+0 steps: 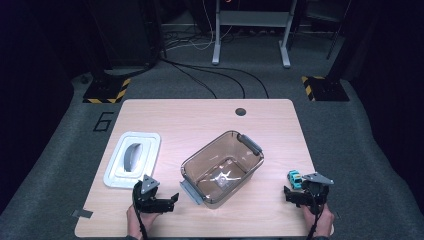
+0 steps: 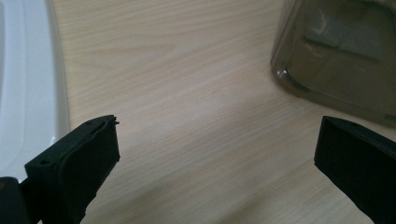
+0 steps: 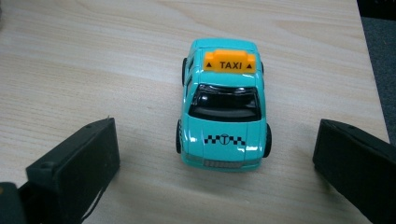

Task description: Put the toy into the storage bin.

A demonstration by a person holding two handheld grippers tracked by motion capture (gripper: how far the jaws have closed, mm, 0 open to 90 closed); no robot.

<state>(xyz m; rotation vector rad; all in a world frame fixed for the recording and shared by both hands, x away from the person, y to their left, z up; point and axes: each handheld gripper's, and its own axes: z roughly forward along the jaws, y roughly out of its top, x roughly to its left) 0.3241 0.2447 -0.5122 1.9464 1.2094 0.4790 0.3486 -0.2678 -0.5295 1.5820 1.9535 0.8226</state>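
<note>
Setting: lab or recording studio, not a home. Evidence, high view: light wood bench [image 1: 210, 117] stands alone on grey carpet [image 1: 350, 150], surroundings dark. Yellow-black hazard-striped base plates [image 1: 106, 91] flank the far side left and right, each carrying a dark upright stand. Black cables [image 1: 215, 75] run loose across the floor. Grey metal frame legs [image 1: 250, 22] of another rig behind. A figure "6" [image 1: 103, 121] is marked on the carpet beside the bench's far left corner, like a station number.
</note>
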